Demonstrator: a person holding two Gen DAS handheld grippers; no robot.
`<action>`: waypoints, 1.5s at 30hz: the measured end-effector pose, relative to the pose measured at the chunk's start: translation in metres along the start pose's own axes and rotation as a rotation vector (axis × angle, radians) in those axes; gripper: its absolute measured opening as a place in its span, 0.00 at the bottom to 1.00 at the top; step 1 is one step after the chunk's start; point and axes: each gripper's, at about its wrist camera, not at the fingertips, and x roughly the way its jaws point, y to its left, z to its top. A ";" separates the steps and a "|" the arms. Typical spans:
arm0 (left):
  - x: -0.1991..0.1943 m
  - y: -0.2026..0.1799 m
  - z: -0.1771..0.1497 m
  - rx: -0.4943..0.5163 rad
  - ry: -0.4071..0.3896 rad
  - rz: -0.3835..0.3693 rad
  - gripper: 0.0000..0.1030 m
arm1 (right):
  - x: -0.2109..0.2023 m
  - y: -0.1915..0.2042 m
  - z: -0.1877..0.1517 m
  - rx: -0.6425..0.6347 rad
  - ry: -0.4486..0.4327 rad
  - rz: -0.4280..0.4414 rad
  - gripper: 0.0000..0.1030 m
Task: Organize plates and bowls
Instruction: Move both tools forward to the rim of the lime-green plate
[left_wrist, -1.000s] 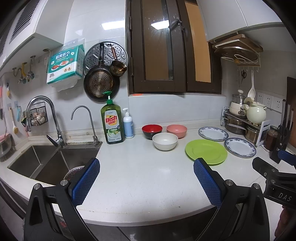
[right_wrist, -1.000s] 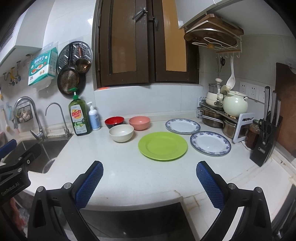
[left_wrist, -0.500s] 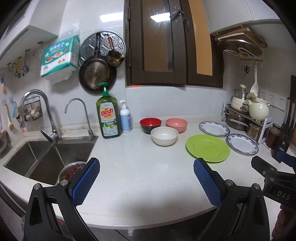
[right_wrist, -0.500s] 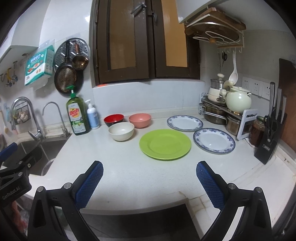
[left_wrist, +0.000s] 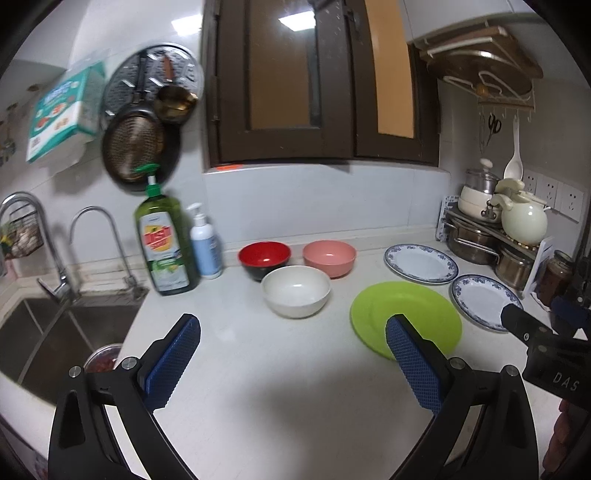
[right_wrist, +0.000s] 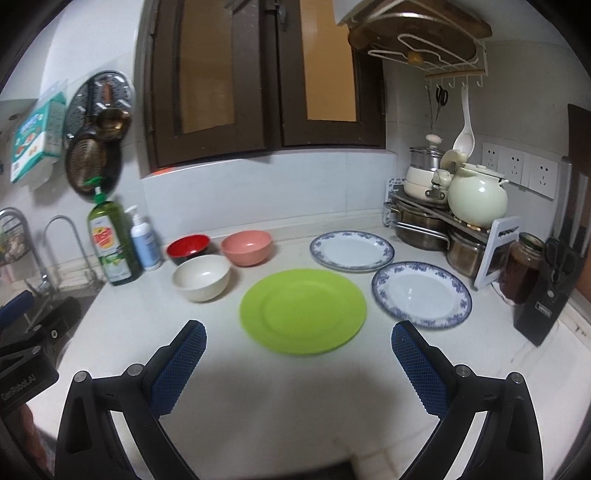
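Both tongs have moved in closer to the dishes than they were a moment ago, so the bowls and plates look bigger now. That likely means the first pick-up is about to start. Nothing has been stacked yet.

The left tongs (left_wrist: 291, 354) are spread wide and hold nothing. Far off to their left are the sink (left_wrist: 55, 332) and the green soap bottle (left_wrist: 164, 243). Just ahead of them sit three bowls, all right way up with their open sides facing the ceiling. The red bowl (left_wrist: 264, 258) is at the back, the pink bowl (left_wrist: 329, 257) is beside it, and the white bowl (left_wrist: 295, 291) is nearest, close in front of both.

The right tongs (right_wrist: 299, 354) are spread wide too, and empty. The green plate (right_wrist: 303, 310) lies flat on the counter (right_wrist: 295, 398) right in front of them, between the two tips. Behind it and to the right lies one blue-rimmed plate (right_wrist: 351, 251). The other blue-rimmed plate (right_wrist: 421, 295) is nearer, ahead of the right tip. All three plates lie flat, face up. They are round, so they have no long side.

The bowls could nest together, and the plates could pile up.
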 end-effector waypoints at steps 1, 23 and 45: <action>0.012 -0.005 0.005 0.000 0.013 -0.004 0.97 | 0.010 -0.006 0.006 0.005 0.002 -0.006 0.99; 0.193 -0.072 0.003 0.098 0.321 -0.148 0.80 | 0.176 -0.070 0.014 0.092 0.284 -0.077 0.88; 0.288 -0.103 -0.013 0.154 0.494 -0.244 0.60 | 0.271 -0.098 -0.004 0.129 0.469 -0.083 0.66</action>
